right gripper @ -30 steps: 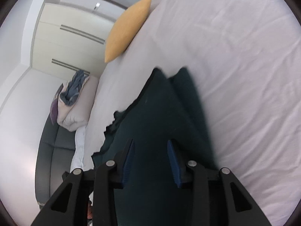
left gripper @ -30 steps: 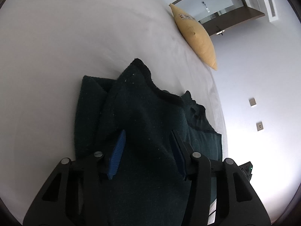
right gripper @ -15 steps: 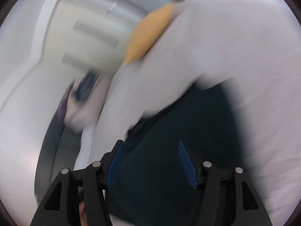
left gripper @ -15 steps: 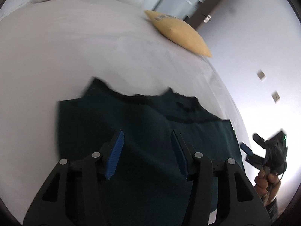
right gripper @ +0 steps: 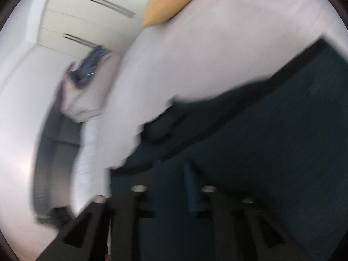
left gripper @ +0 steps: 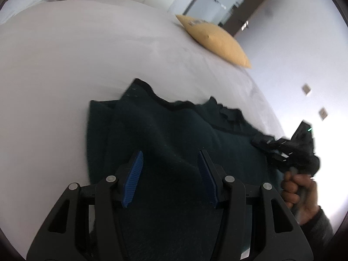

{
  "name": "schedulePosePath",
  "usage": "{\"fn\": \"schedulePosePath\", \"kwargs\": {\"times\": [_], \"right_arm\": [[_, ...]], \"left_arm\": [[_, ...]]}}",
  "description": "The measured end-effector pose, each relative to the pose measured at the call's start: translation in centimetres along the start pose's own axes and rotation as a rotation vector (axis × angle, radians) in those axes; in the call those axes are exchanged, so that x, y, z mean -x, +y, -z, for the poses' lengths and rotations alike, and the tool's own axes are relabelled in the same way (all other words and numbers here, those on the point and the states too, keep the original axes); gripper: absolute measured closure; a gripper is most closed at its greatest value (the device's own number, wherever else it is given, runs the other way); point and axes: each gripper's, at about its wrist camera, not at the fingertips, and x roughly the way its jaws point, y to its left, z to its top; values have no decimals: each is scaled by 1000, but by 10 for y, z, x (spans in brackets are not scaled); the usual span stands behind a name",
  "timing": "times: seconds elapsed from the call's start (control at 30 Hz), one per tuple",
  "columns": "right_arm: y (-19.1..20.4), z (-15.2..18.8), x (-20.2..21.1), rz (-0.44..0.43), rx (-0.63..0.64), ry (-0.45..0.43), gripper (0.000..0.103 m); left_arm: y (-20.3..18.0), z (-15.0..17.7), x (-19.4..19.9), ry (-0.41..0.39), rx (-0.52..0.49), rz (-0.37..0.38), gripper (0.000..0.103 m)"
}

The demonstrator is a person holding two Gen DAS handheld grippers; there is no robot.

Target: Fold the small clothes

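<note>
Blue ribbed pads on the left gripper (left gripper: 170, 179) stand moderately apart over the dark green garment (left gripper: 174, 143); I see cloth below and between them, but the pads do not press on it. I read this unit as empty and hovering.

In its own blurred view the right gripper (right gripper: 174, 187) has its jaws brought together. It sits over the garment's near edge, but I cannot tell whether any cloth is pinched between the pads. In the left wrist view the same unit appears to the right of my left tongs, at the garment's right edge, with the person's hand (left gripper: 298, 189) on its handle.

Beyond the left tongs the garment lies on the white bed sheet (left gripper: 87, 65). A narrower panel shows past the left pad, apparently one layer lying over another, and a dark trim runs along the far edge. That far edge is uneven and bunched toward the right.

My assessment: at least one fold is in place; the garment is not yet a compact, squared bundle. Remaining work: flatten the far edge and make the closing fold.

Further out, a yellow cushion (left gripper: 215, 41) lies well apart from the garment.
</note>
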Motion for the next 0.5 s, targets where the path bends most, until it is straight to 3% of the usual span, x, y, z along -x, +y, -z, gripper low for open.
{"fn": "schedulePosePath", "kwargs": {"times": [0.07, 0.13, 0.2, 0.23, 0.27, 0.33, 0.43, 0.5], "right_arm": [[-14, -11, 7, 41, -26, -45, 100], [-3, -13, 11, 87, 23, -48, 92], [23, -7, 13, 108, 160, -43, 45], [47, 0, 10, 82, 269, -20, 40], [74, 10, 5, 66, 418, 18, 39], [116, 28, -7, 132, 663, 65, 39], [145, 39, -34, 166, 805, 153, 39], [158, 45, -57, 279, 959, 192, 41]], "left_arm": [[5, 5, 8, -14, 5, 0, 49], [8, 11, 11, -1, -4, -16, 47], [8, 16, 15, -12, -15, -14, 47], [6, 17, 16, -19, -14, -8, 47], [5, 18, 17, -21, -13, -2, 47], [0, 20, 18, -28, -24, 6, 47], [-4, 26, 18, -22, -41, 13, 47], [-4, 30, 19, -14, -45, 28, 47]]}}
